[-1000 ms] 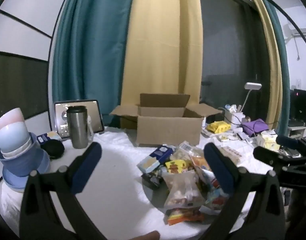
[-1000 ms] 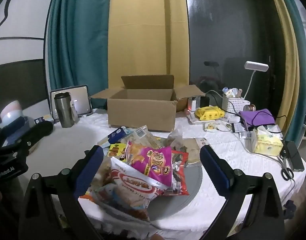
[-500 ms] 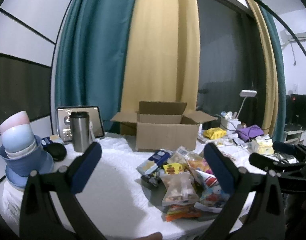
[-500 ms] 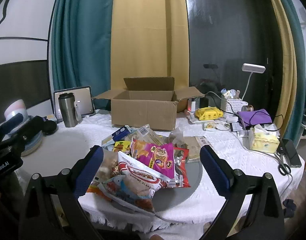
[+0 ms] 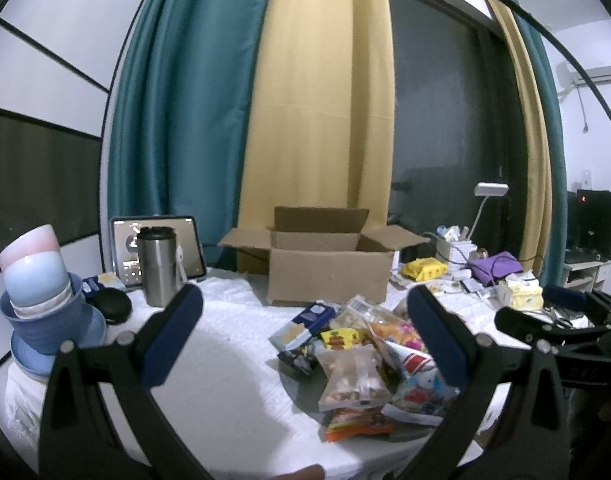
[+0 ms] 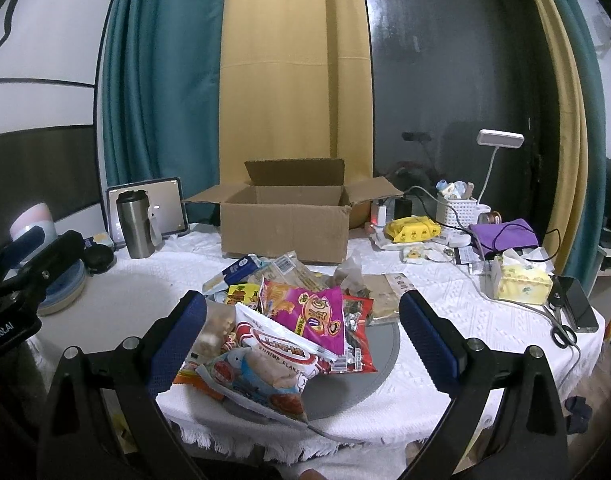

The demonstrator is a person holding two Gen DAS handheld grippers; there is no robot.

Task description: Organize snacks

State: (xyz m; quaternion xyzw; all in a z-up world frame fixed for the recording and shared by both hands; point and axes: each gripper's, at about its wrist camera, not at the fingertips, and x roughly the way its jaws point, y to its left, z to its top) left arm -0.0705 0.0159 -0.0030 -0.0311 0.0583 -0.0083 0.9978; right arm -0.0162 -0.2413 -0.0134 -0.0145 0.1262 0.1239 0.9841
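Both grippers, left [image 5: 305, 316] and right [image 6: 303, 316], gape wide, empty; snacks [image 6: 289, 328] lie ahead between right's fingers, seemingly untouched; box [image 6: 285, 224] beyond.

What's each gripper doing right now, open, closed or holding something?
Left gripper: open, holding nothing.
Right gripper: open, holding nothing.
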